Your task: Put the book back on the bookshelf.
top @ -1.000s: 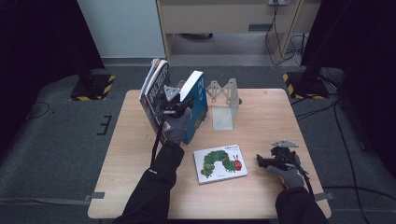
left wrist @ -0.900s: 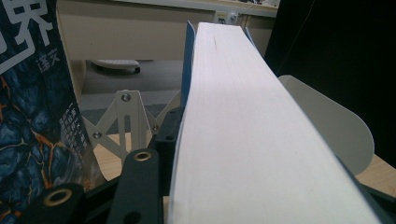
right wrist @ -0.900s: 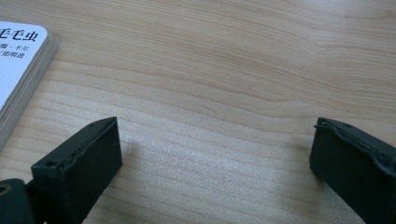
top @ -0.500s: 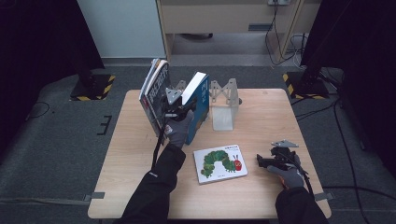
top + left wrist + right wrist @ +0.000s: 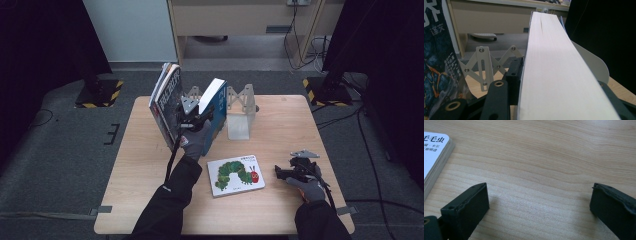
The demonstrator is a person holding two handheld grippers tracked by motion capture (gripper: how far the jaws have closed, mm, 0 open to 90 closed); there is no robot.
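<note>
The left gripper [image 5: 200, 112] is clamped on a thick blue book [image 5: 216, 107], and in the left gripper view its two black jaws press on both sides of the white page edge [image 5: 554, 75] of this book, which runs away from the camera toward the far end. In the high view the blue book stands on the far part of the table [image 5: 150, 200], tilted, with its top leaning to the right, and the left hand [image 5: 196, 142] in a grey glove holds the gripper just in front of it. Just to the left of this book a dark book [image 5: 167, 102] with other thin books behind it stands upright and leans a little to the left; its dark cover with white letters is also seen at the left side of the left gripper view [image 5: 436, 62]. Between and behind the two books there is a white metal book rack [image 5: 240, 112] with crossed bars, and its white end plate stands to the right of the blue book. The right gripper [image 5: 287, 172] rests low on the table near its right front corner, well apart from the books at the back, and its jaws stand wide apart with only bare wood between them, as the right gripper view shows. A picture book [image 5: 236, 174] with a green caterpillar on its white cover lies flat on the table between the two arms, near the right gripper but not touching it.
</note>
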